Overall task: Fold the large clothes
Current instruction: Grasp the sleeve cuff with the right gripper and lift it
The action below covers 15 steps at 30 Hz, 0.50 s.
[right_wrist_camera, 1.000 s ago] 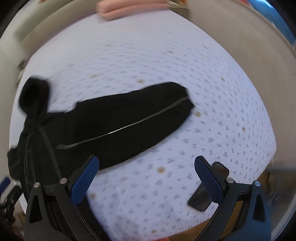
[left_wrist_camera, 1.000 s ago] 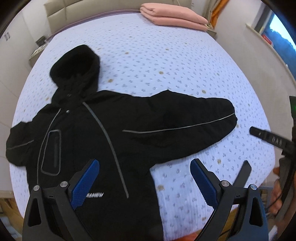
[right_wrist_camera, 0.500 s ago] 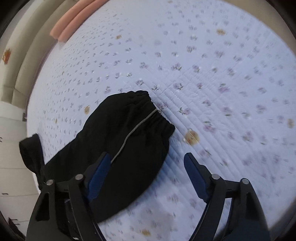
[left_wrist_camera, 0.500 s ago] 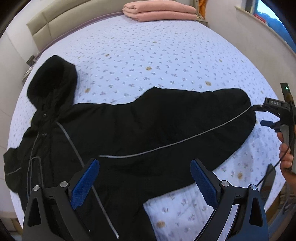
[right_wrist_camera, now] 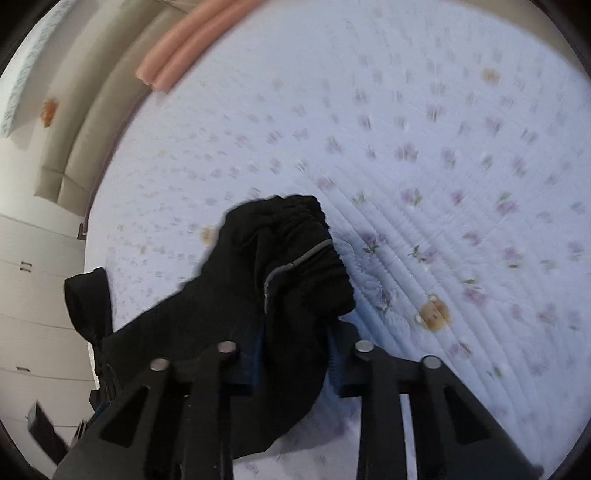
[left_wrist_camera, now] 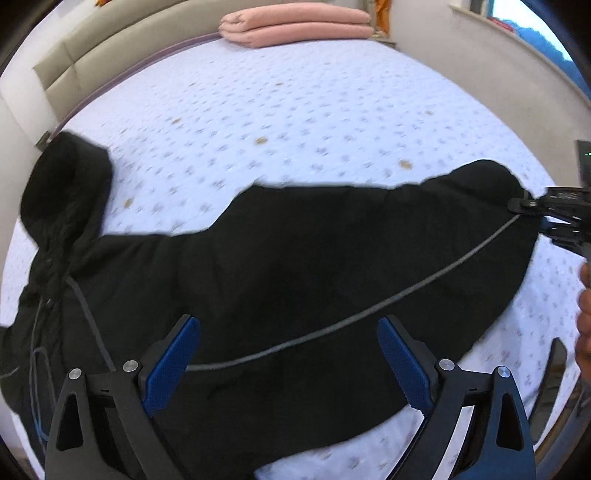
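Black jacket point(left_wrist_camera: 258, 266) lies spread on the bed point(left_wrist_camera: 332, 122). Right gripper point(right_wrist_camera: 295, 354) is closing its fingers on the sleeve cuff point(right_wrist_camera: 306, 258); left gripper point(left_wrist_camera: 288, 354) hovers wide open, empty. Next, probably: carry the sleeve across the body.

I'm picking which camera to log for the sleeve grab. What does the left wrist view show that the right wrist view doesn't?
Left wrist only: the open left tongs above the jacket's body.
Right wrist only: the right tongs closing with the bunched sleeve cuff between them.
Both: the hood, floral bedspread and folded pink blanket.
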Tool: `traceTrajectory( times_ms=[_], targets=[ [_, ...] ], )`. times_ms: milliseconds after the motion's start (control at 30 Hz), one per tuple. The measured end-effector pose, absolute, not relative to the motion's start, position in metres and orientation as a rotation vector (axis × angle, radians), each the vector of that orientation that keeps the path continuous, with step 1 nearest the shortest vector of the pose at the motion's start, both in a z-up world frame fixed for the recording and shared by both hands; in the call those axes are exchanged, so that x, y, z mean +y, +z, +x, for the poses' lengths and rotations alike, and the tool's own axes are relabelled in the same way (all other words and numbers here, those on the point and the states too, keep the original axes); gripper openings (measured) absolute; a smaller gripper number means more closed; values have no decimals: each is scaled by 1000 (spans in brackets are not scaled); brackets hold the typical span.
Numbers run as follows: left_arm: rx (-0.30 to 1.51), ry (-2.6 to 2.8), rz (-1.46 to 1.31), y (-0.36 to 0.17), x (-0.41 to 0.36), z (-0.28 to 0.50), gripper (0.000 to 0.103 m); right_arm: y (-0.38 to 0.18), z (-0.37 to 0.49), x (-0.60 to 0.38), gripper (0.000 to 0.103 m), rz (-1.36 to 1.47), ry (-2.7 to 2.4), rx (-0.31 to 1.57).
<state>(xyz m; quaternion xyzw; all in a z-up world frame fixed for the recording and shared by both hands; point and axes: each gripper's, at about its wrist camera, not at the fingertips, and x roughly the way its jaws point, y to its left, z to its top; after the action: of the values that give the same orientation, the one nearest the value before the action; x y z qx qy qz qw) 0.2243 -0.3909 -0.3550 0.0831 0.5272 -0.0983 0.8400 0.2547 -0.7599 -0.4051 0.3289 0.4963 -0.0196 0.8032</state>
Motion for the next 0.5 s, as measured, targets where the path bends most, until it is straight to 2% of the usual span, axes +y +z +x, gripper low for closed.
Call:
traceTrajectory(
  times_ms=[100, 200, 367, 500],
  targets=[
    [1108, -269, 158, -362, -406, 232, 94, -381, 228, -758, 29, 635, -79, 1027],
    [1155, -310, 123, -383, -416, 239, 80, -407, 225, -764, 29, 625, -101, 1103],
    [1277, -332, 101, -432, -422, 244, 80, -465, 231, -773, 29, 704, -127, 1205],
    [1257, -322, 116, -430, -426, 240, 81, -459, 232, -770, 29, 679, -125, 1205]
  ],
)
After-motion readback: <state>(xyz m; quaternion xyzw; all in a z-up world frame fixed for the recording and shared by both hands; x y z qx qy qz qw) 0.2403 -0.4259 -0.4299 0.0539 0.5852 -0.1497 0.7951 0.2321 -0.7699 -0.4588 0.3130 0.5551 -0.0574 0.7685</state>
